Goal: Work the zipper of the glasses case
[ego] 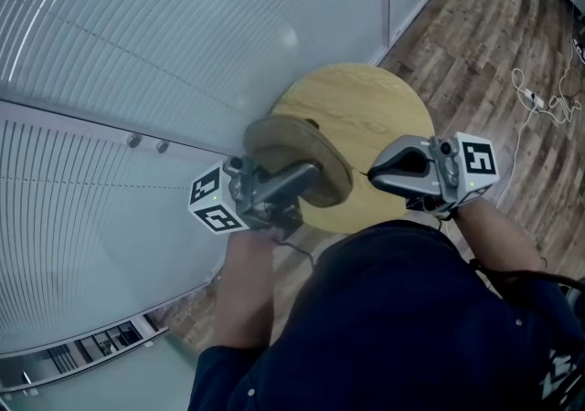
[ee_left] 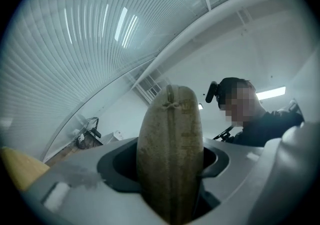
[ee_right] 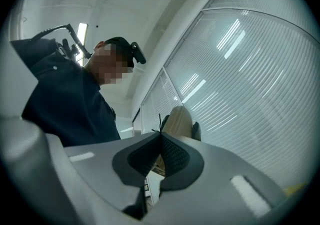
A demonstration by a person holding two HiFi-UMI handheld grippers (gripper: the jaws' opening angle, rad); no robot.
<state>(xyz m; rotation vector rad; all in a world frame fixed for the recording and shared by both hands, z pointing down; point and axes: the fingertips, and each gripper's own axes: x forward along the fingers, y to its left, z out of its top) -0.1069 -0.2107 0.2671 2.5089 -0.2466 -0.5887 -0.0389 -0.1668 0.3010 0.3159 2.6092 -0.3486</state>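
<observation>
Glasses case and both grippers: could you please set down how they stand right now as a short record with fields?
glasses case: tan, oval, held on end in the air
left gripper: fingers shut on the glasses case
right gripper: fingers shut on the thin black zipper cord
table: round, wooden, behind the case in the head view

Dark navy top (ego: 393, 309), sleeves apparently pushed up, grey left gripper (ego: 313, 171), grey right gripper (ego: 374, 173), black-and-white marker cubes (ego: 476, 158)
</observation>
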